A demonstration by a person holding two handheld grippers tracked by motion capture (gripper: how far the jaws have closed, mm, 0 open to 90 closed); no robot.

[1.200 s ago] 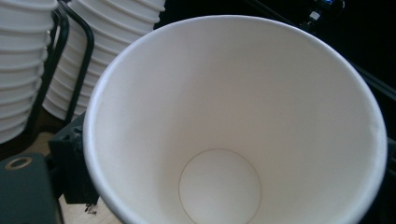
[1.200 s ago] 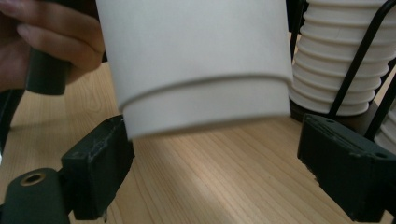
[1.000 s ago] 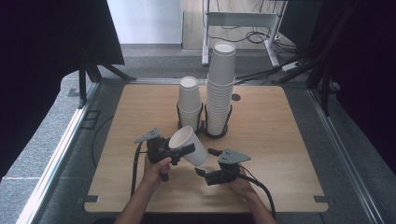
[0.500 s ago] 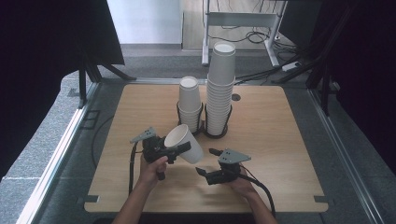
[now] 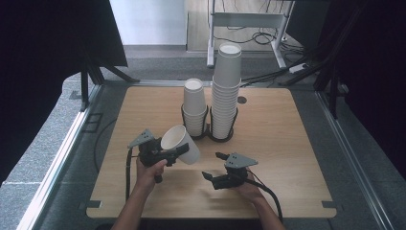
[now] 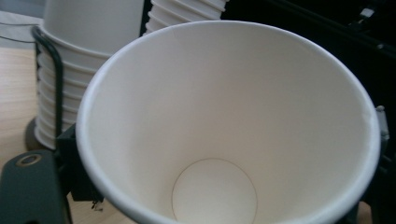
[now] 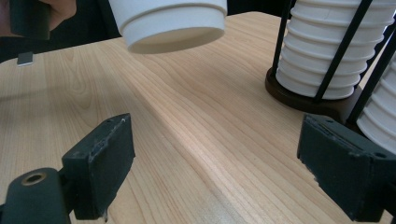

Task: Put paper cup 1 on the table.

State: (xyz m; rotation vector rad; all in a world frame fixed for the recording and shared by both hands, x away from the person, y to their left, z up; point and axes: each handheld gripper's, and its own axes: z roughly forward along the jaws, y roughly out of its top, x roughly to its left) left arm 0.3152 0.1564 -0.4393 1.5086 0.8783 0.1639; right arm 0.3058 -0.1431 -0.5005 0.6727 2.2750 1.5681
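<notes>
Gripping smooth tapered white paper cup (image 5: 181,143), left gripper (image 5: 178,152).

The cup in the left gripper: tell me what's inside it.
Nothing. The cup held by the left gripper has bare white walls and a clean round bottom in the left gripper view. Its lowest inner rim runs out of frame.

place: lab | signs: black curtains (image 5: 43,48); framed wooden table (image 5: 287,143); floor cables (image 5: 249,38)

The left tongs (image 5: 178,152) have carried the paper cup (image 5: 181,143) leftward, off the right tongs (image 5: 210,166).
</notes>
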